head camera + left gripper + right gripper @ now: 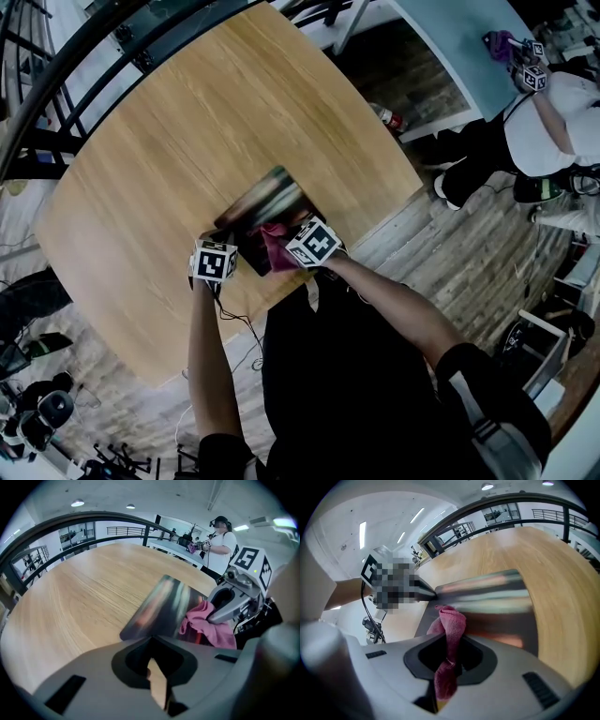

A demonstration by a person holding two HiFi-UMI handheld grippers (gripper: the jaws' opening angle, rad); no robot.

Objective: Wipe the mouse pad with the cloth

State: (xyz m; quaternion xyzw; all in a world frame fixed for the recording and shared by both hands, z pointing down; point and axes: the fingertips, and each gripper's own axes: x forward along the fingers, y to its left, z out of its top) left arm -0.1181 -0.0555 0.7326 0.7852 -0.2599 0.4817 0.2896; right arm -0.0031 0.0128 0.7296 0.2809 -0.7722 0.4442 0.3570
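A dark mouse pad (262, 204) with a blurred colour print lies on the round wooden table (169, 159), close to its near edge. My right gripper (445, 677) is shut on a pink cloth (451, 625), which hangs from the jaws onto the pad's (497, 606) near part. In the left gripper view the cloth (211, 625) lies bunched under the right gripper (225, 609). My left gripper (157, 681) has its jaws together at the pad's (161, 609) near left corner. The right gripper view shows its tip (429, 591) touching that corner.
The table's rim (375, 220) runs just beside my grippers, with plank floor below. A red-capped bottle (389, 117) lies on the floor. A person in a white shirt (553, 112) works at a pale blue table (450, 47) at upper right. A dark railing (93, 520) curves behind.
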